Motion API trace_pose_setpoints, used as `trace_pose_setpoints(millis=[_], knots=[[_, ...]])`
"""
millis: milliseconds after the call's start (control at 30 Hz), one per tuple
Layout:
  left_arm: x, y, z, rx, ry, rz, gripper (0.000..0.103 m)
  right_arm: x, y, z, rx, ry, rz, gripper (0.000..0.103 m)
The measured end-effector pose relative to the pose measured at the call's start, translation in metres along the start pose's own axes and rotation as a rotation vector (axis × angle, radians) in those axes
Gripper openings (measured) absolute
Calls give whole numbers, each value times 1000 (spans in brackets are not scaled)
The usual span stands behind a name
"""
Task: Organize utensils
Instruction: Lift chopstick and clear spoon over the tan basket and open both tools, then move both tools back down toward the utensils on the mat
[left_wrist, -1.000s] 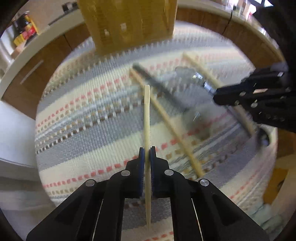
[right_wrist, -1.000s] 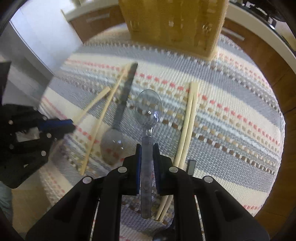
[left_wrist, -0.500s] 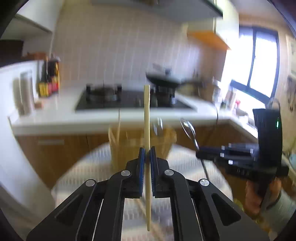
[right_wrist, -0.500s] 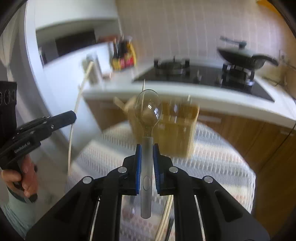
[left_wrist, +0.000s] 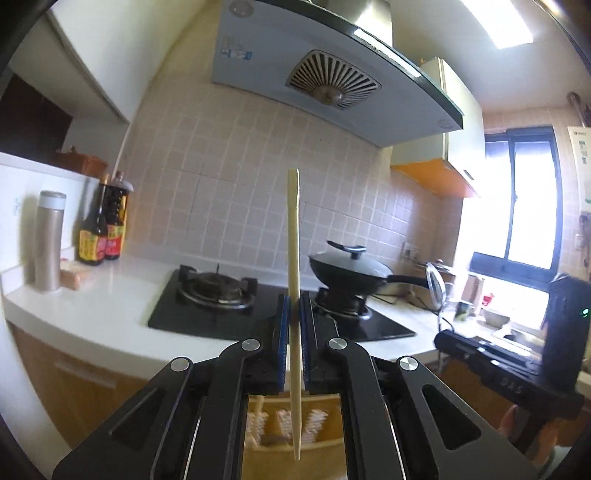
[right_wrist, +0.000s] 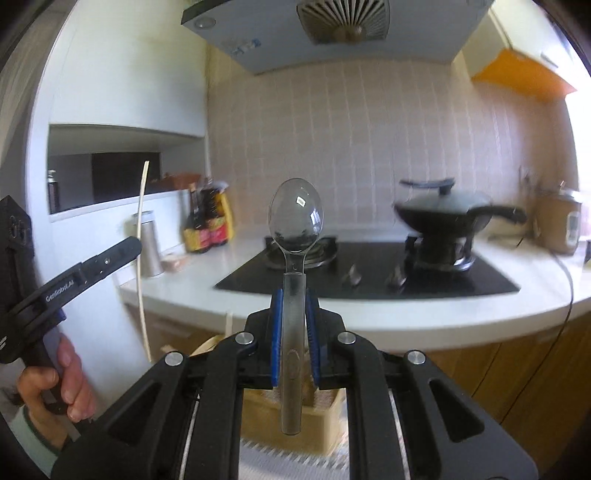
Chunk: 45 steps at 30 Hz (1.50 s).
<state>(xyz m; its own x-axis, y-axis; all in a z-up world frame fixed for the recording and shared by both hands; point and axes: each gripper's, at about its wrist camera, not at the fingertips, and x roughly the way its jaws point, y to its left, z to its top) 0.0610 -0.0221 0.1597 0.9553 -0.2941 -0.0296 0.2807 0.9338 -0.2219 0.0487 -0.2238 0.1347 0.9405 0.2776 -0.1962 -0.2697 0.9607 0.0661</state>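
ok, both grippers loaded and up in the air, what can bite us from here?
1. The left gripper pinches the chopstick near its middle; the long thin ends could pivot or slip.
2. The right gripper holds the clear spoon by its smooth handle, bowl up; it might tip.
3. The wooden holder sits mostly hidden below both grippers, so aiming into a slot is hard.

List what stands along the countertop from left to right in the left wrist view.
Steel flask → sauce bottles → gas burner → held chopstick → lidded wok → spoon in the other tool.
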Motion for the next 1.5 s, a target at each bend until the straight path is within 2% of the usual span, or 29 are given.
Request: trace_pose_setpoints(millis=[100, 333, 533, 733, 833, 967, 1200, 1367, 1500], knots=[[17, 7, -11, 9, -9, 5, 4, 20, -5, -5, -12, -14, -14, 10], [51, 17, -34, 10, 1, 22, 4, 61, -21, -25, 21, 15, -20, 10], [65, 33, -46, -28, 10, 42, 4, 77, -31, -37, 54, 40, -11, 10], [65, 33, -56, -5, 26, 36, 6, 78, -33, -47, 63, 61, 13, 11], [58, 30, -57, 13, 40, 30, 19, 73, -37, -49, 87, 89, 41, 12], [40, 26, -53, 26, 38, 25, 35, 59, -45, -51, 119, 114, 62, 21], [-3, 12, -38, 34, 35, -11, 45, 13, -41, -48, 111, 116, 68, 22], [-32, -7, -37, 66, 58, -38, 46, -26, -34, -49, 94, 128, 64, 22], [-53, -24, -46, 89, 126, -28, 46, -50, -30, -55, 92, 171, 52, 22]])
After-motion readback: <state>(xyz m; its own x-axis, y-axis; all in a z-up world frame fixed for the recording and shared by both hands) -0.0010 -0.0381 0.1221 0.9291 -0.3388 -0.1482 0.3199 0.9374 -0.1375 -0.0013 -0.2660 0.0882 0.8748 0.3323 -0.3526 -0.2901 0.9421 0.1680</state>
